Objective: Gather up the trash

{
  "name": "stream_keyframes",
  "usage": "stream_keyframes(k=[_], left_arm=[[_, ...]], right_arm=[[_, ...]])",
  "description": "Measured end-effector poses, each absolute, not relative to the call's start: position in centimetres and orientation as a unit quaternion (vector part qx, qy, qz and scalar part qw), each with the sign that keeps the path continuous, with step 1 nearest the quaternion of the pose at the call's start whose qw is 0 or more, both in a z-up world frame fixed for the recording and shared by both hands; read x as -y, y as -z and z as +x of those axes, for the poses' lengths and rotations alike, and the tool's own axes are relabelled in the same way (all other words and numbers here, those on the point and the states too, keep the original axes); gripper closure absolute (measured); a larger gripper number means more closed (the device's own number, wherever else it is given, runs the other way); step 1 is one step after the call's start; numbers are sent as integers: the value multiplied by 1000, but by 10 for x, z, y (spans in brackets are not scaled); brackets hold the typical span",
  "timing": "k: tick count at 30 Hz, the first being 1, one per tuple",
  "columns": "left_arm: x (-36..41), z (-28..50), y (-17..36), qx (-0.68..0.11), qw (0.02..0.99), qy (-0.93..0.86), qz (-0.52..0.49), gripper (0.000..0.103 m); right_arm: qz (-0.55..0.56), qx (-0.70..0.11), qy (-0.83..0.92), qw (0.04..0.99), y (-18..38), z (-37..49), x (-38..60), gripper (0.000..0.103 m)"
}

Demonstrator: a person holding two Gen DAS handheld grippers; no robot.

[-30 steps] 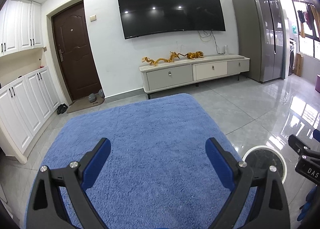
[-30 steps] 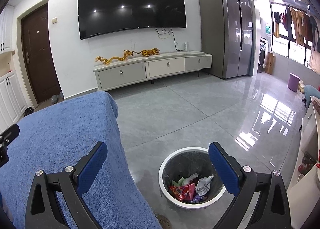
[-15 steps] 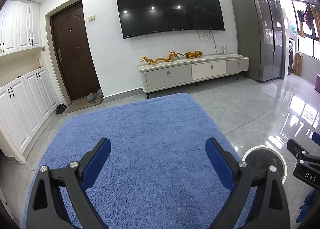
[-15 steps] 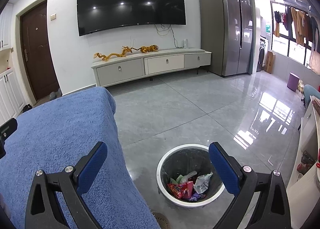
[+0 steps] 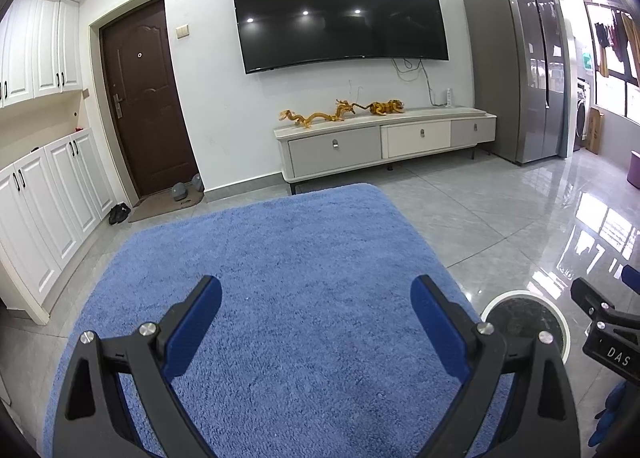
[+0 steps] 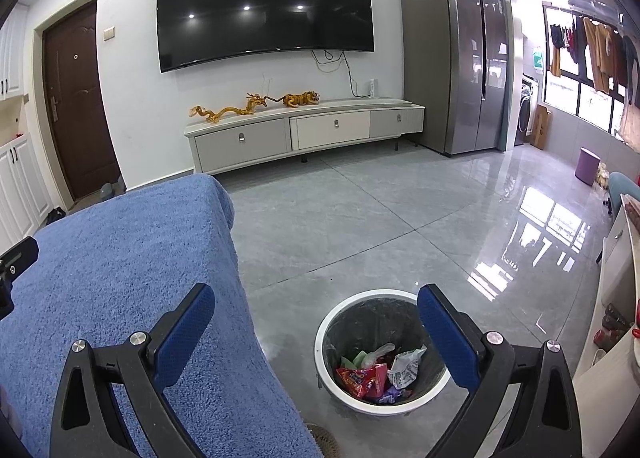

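Here, L gripper (image 5: 316,322) and R gripper (image 6: 316,332) both spread, empty; wrapper-filled trash bin (image 6: 382,350) at R's 6 o'clock, beside blue towel (image 5: 280,278).

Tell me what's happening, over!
Left gripper open, empty, over blue cloth. Right gripper open, empty. Trash sits in bin on floor. Nothing blocking.

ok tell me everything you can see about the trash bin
The trash bin is round with a white rim and a dark, seemingly mesh wall lined with a thin bag. It stands upright on the grey tiled floor, right beside the blue towel-covered surface. Crumpled wrappers, red, purple, green and clear, lie at its bottom. Nothing grips it.
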State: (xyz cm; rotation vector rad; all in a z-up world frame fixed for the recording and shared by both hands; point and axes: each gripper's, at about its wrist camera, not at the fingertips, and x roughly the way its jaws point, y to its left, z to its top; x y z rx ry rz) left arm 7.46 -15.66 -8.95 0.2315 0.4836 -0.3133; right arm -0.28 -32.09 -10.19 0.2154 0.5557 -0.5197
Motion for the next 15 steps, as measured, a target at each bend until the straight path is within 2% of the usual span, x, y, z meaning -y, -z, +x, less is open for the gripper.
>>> stream_keyframes(k=[15], left_arm=[[153, 75, 88, -242, 951, 156, 110, 7]], right_arm=[[100, -267, 251, 925, 100, -3, 316, 1]])
